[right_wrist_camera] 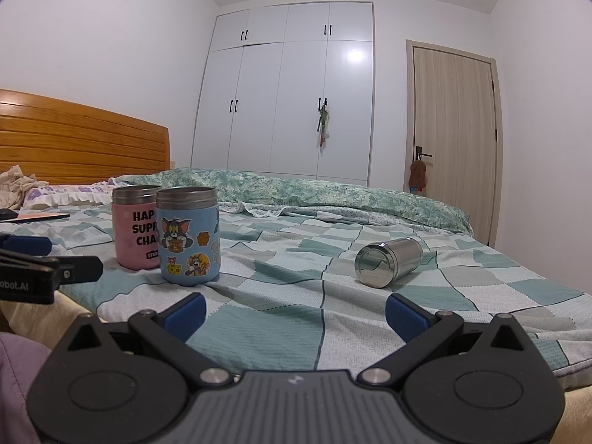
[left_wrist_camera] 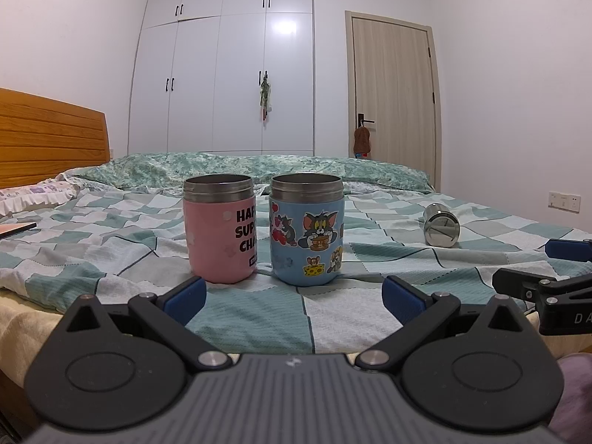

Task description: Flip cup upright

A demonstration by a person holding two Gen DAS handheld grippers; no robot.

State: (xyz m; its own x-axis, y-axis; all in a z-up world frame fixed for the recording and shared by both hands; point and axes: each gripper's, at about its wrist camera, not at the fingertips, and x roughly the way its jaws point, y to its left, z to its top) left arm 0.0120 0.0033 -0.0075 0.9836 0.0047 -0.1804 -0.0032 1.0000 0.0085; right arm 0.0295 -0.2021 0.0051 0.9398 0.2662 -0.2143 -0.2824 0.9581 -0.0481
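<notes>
A bare steel cup lies on its side on the checked bedsheet, its base end toward me; it also shows in the left wrist view at the right. A pink cup and a blue cartoon cup stand upright side by side, also seen in the right wrist view as the pink cup and blue cup. My left gripper is open and empty, just short of the two upright cups. My right gripper is open and empty, short of the lying cup.
The bed has a rumpled green quilt at the back and a wooden headboard at the left. A flat pink item lies at the left. A white wardrobe and a door stand behind.
</notes>
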